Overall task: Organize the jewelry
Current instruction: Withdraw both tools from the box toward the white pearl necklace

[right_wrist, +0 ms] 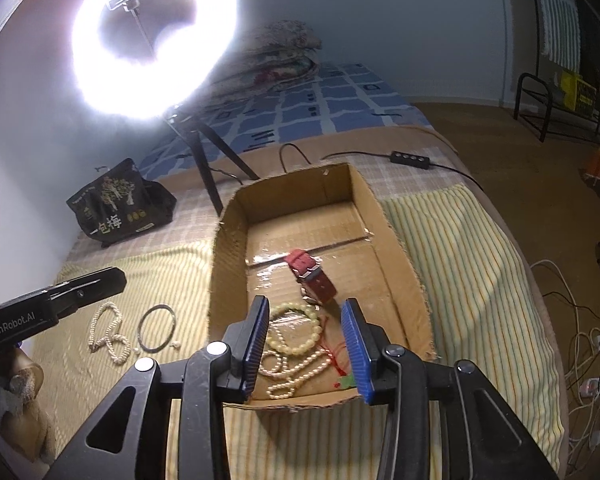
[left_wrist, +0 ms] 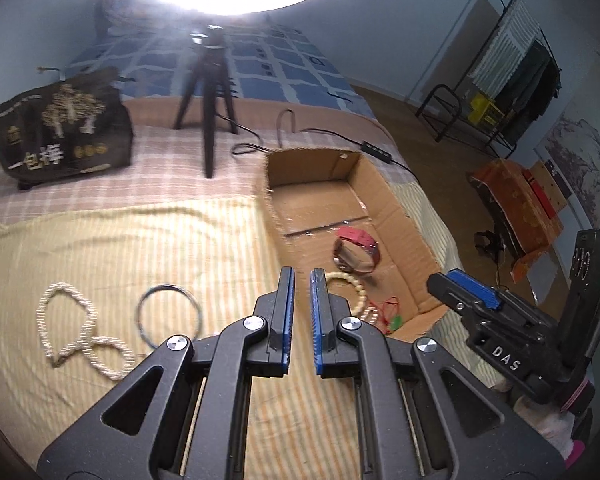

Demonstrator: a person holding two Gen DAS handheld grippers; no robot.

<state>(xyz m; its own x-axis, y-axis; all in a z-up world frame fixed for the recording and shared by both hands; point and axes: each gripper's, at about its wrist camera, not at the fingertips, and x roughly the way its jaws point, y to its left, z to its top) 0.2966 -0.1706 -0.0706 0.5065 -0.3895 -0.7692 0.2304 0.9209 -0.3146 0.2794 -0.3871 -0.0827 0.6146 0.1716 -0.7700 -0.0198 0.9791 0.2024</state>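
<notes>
A shallow cardboard box [right_wrist: 396, 276] is seen in the middle of the right wrist view, resting on a yellow striped cloth [right_wrist: 468, 264] spread over a bed. Inside it, a red watch [right_wrist: 314, 276] lies near the centre, with its strap looped. Below the watch, a cream bead bracelet [right_wrist: 300, 330] is coiled, and a pearl strand [right_wrist: 296, 376] is bunched at the box's lower edge beside a red cord with a green charm [right_wrist: 346, 380].

Outside the box, in the lower left of the left wrist view, a pearl necklace [left_wrist: 76, 330] is laid in loops on the cloth, and a dark thin bangle [left_wrist: 168, 314] lies just beside it, to its right.

The left gripper [left_wrist: 300, 320] is held above the cloth with its jaws nearly together and nothing between them. The right gripper [right_wrist: 306, 354] is held over the box's near end, its jaws wide apart and empty.
</notes>
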